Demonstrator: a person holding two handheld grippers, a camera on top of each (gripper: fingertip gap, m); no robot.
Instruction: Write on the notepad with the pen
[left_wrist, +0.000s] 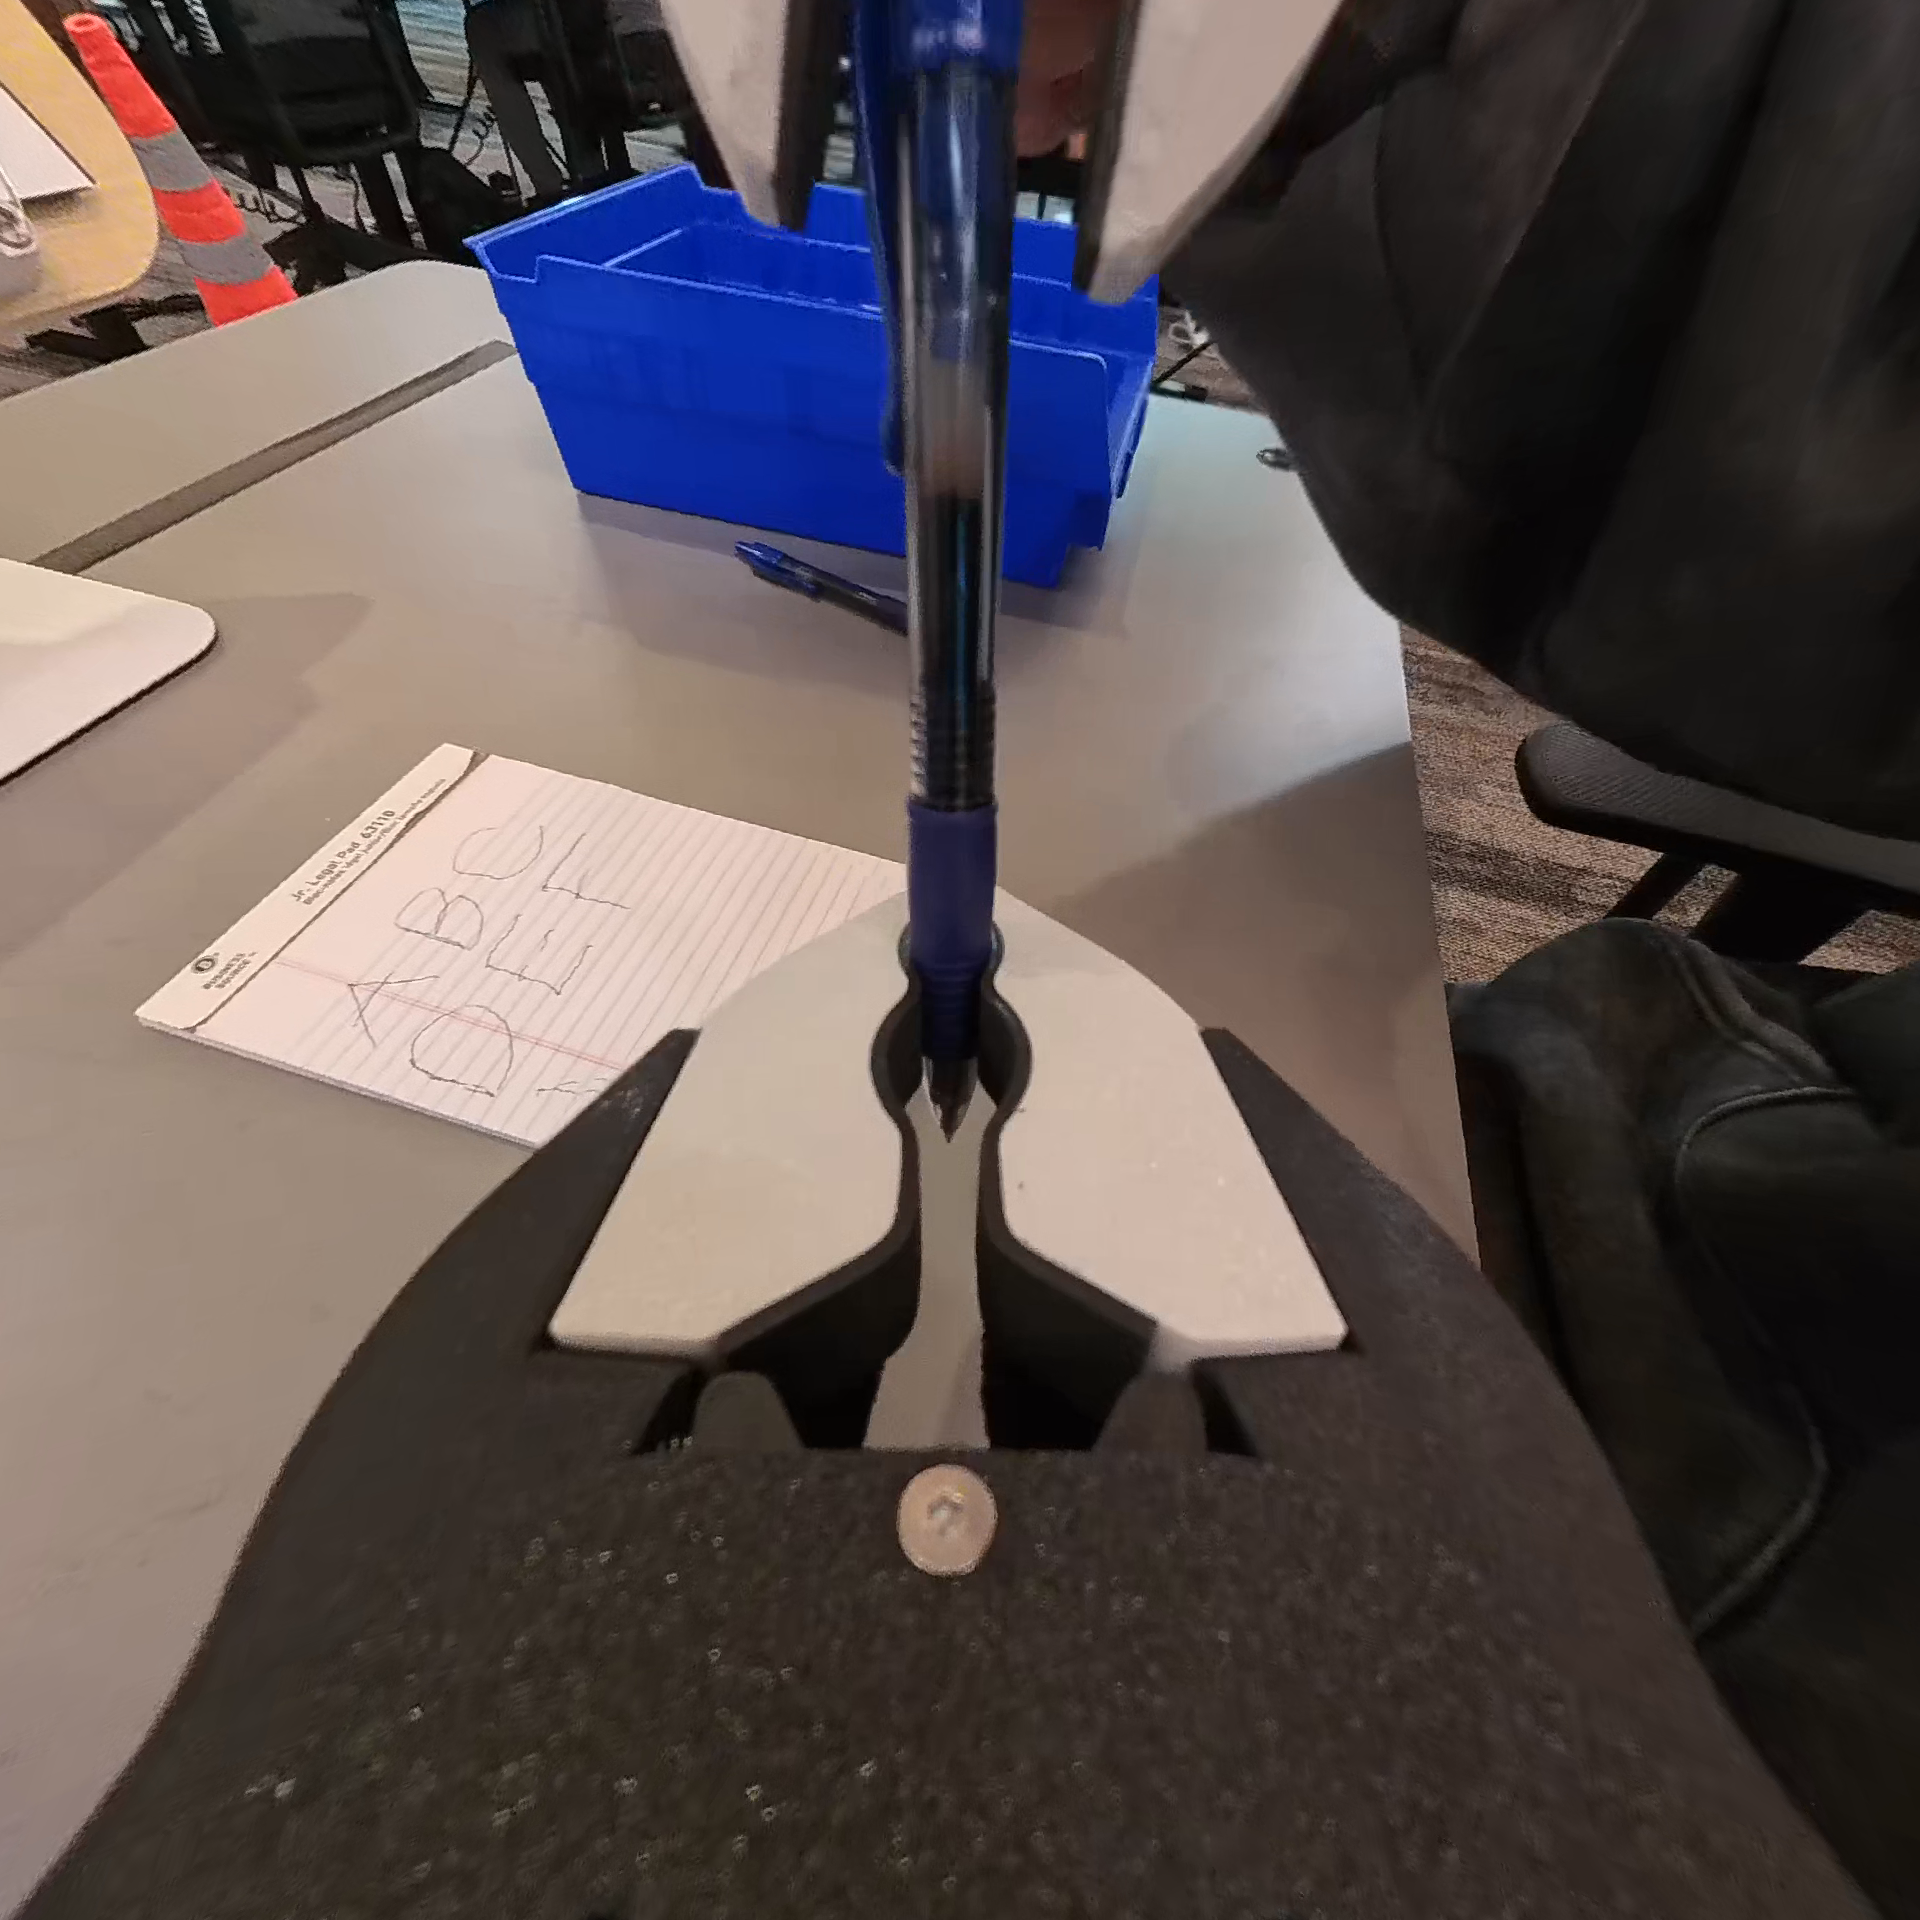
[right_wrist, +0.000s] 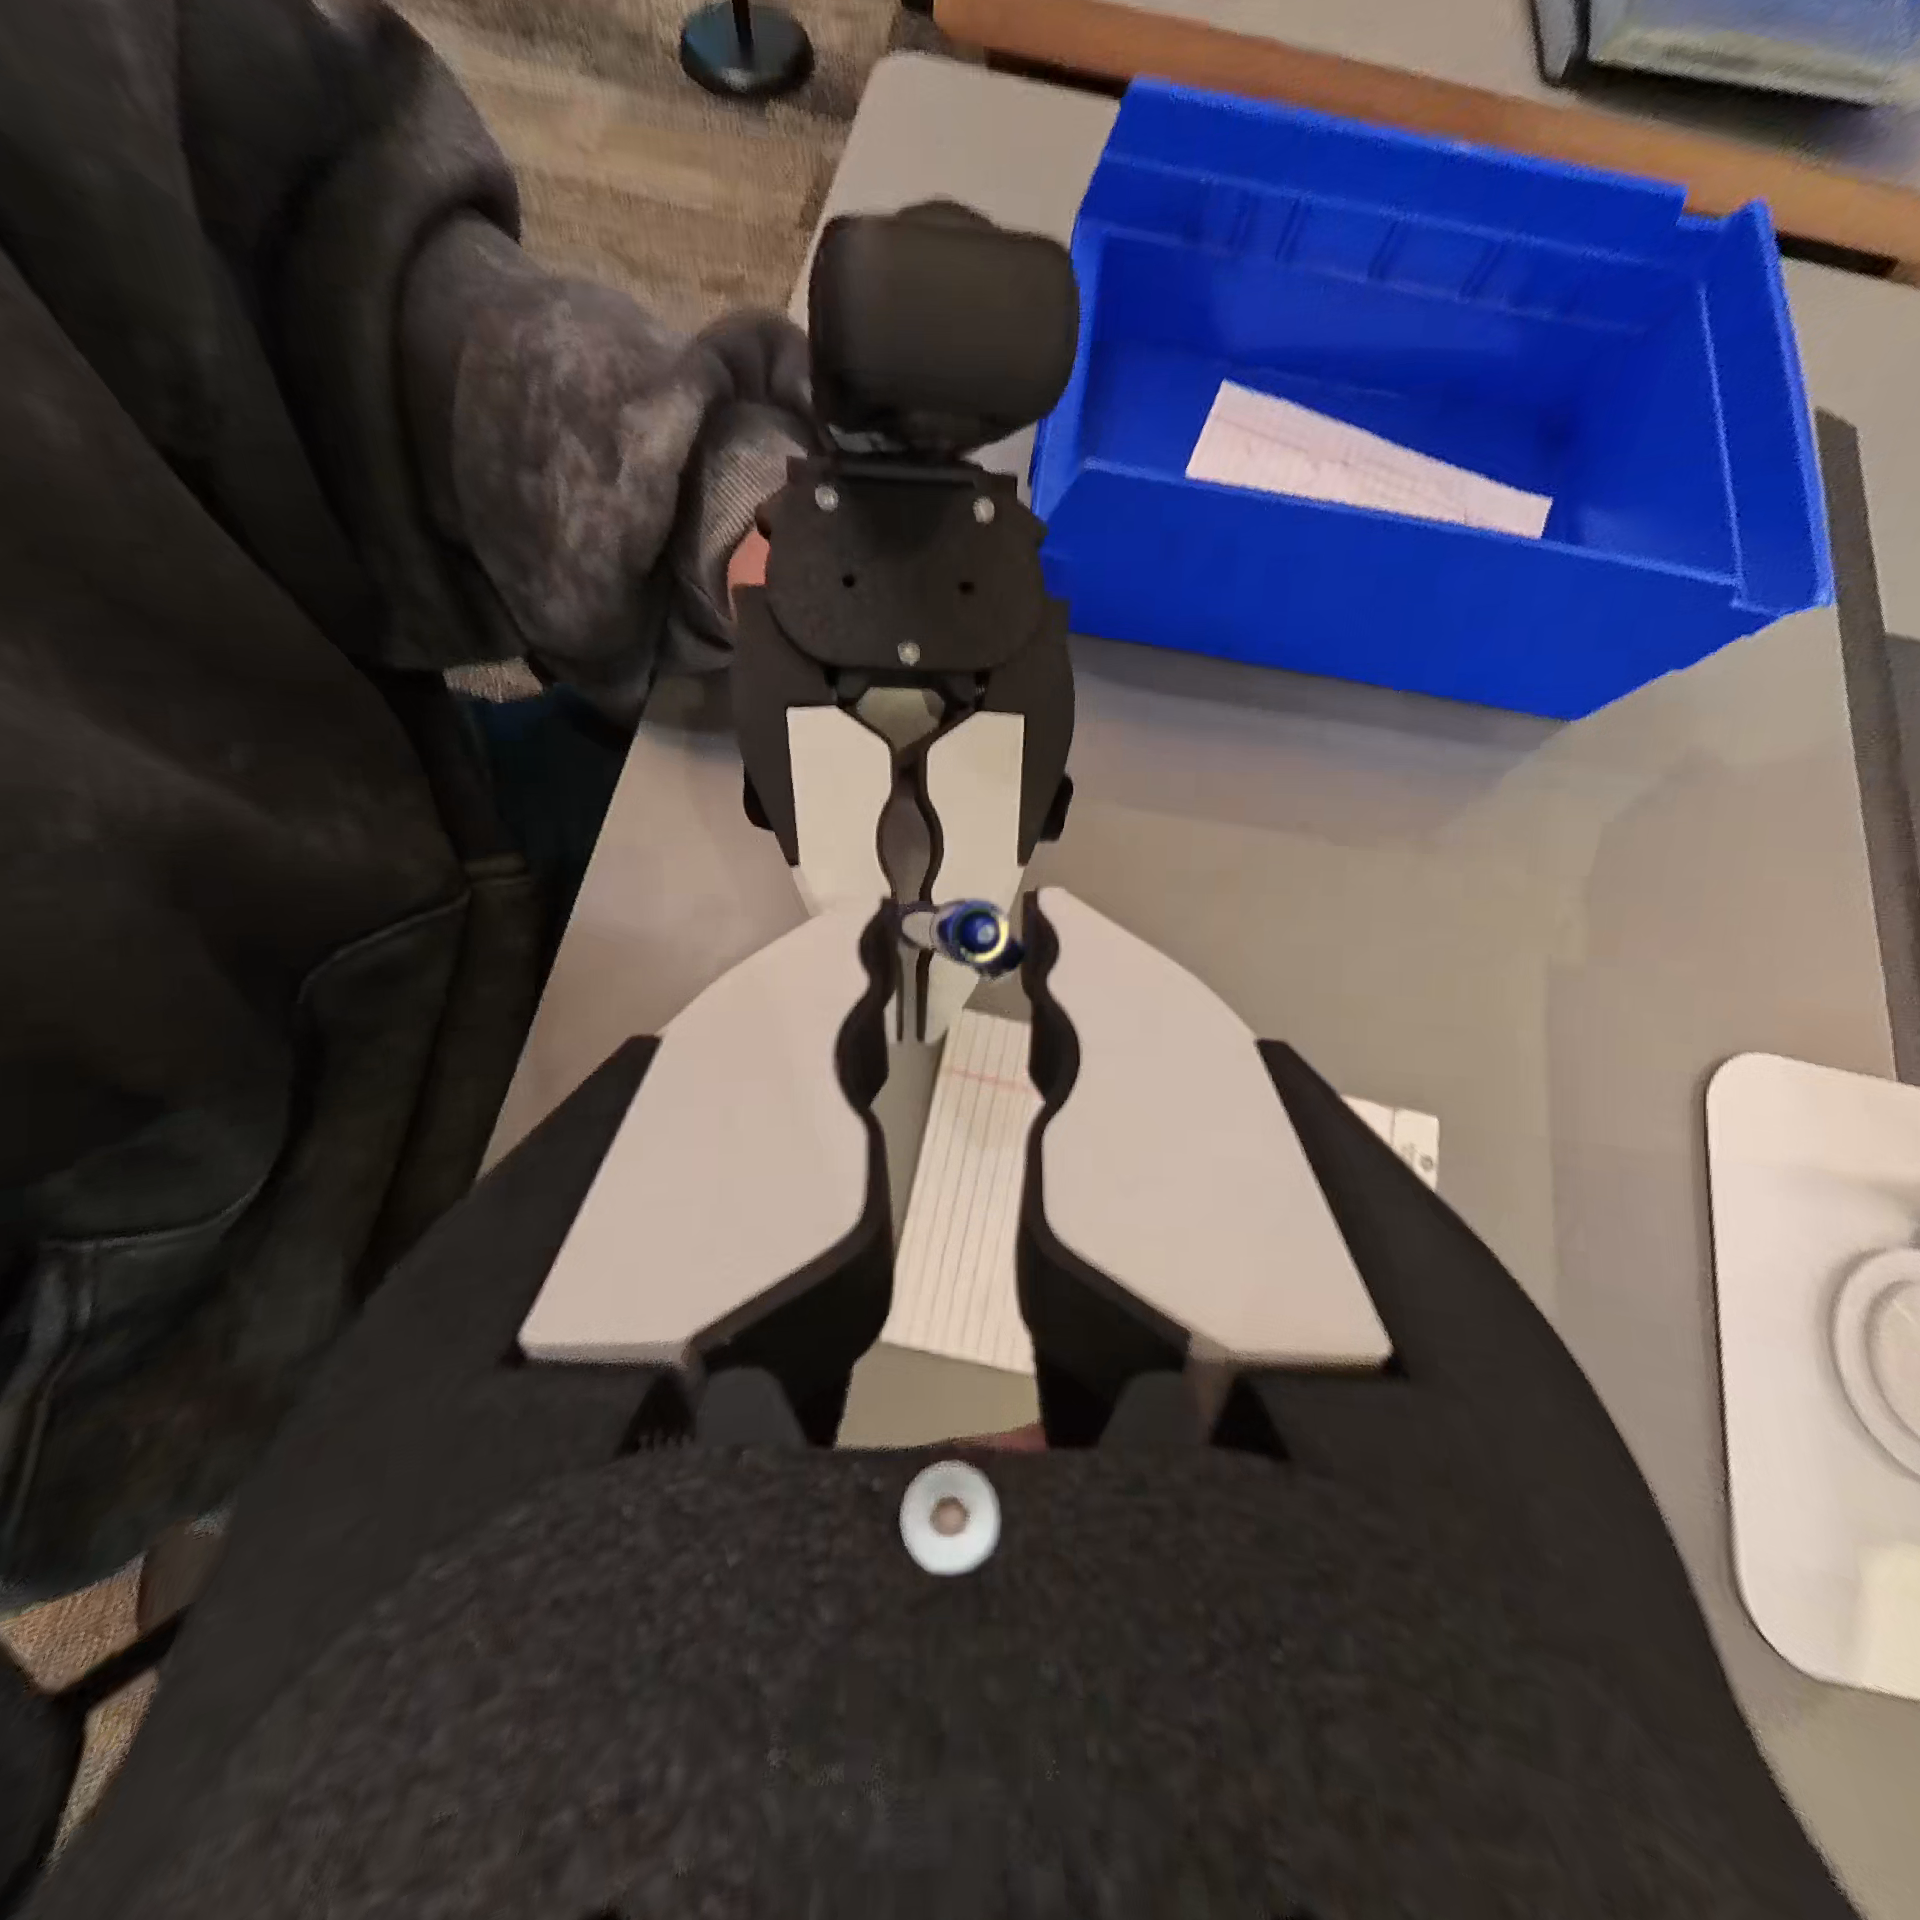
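The left gripper (left_wrist: 951, 1023) is clamped on the blue grip of the pen (left_wrist: 948, 582), whose tip points back toward the camera between the fingers. The pen's upper end rises between the right gripper's (left_wrist: 940, 223) spread fingers, which stand apart on either side of the barrel; no contact shows. The notepad (left_wrist: 499, 935) lies on the grey table (left_wrist: 1195, 665), left of and partly hidden under the left gripper, with handwriting on its lined page. Beyond it a second pen (left_wrist: 821, 600) lies just before a blue bin (left_wrist: 727, 353); an orange cone (left_wrist: 177, 177) stands far left on the floor, and a dark sleeve (left_wrist: 1621, 343) fills the right. Only the right wrist view looks down the pen's end (right_wrist: 971, 935), sees paper (right_wrist: 1361, 462) inside the bin, a white tray (right_wrist: 1808, 1351) at right, and the notepad's lines between its own wide fingers (right_wrist: 727, 1143).
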